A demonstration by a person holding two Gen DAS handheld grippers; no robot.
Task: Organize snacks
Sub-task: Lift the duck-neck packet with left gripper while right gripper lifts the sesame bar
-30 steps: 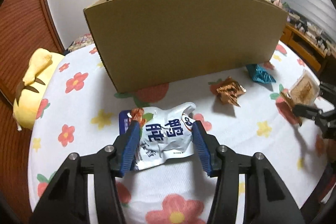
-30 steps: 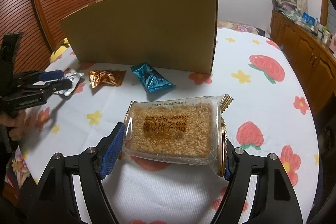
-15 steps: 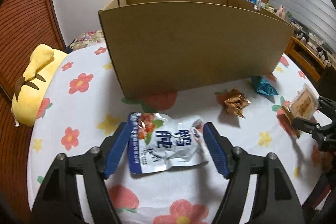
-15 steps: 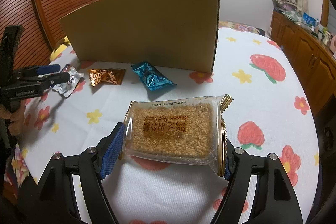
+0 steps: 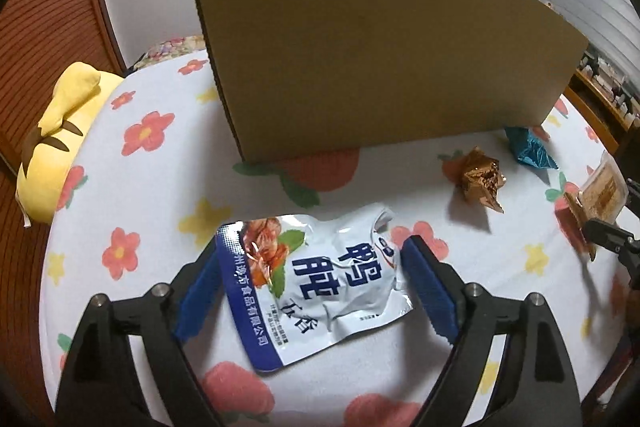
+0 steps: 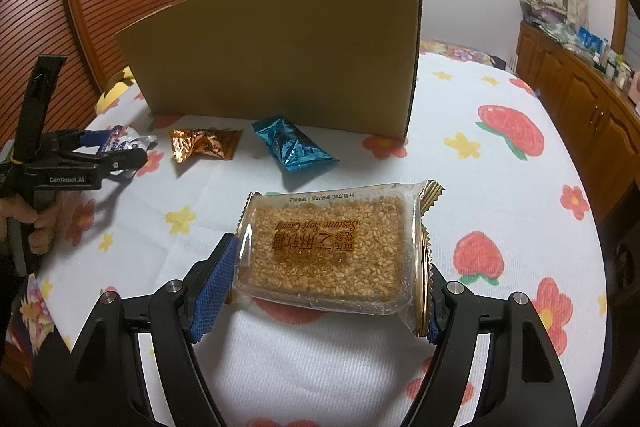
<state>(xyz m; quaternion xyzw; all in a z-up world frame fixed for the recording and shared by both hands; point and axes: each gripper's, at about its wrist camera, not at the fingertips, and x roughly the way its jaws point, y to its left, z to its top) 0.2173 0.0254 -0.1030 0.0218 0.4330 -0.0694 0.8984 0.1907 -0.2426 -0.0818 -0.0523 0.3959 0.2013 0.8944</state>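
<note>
Before the cardboard box (image 5: 372, 51) our left gripper (image 5: 312, 279) was opening around a white-and-blue pouch (image 5: 316, 287) printed 鸭肫, flatter than a second earlier. Our right gripper (image 6: 332, 283) clenched a "Sesame Soft Candy" pack (image 6: 332, 247). Only its view read "GenRobot.AI" on the left gripper. Copper (image 6: 204, 145) and teal (image 6: 290, 145) sweets lay near the box.

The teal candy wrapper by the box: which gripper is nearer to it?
Right. The right gripper, shut on the sesame candy pack, sits just in front of the teal wrapper. The left gripper, jaws opening, is beyond the copper wrapper.
</note>
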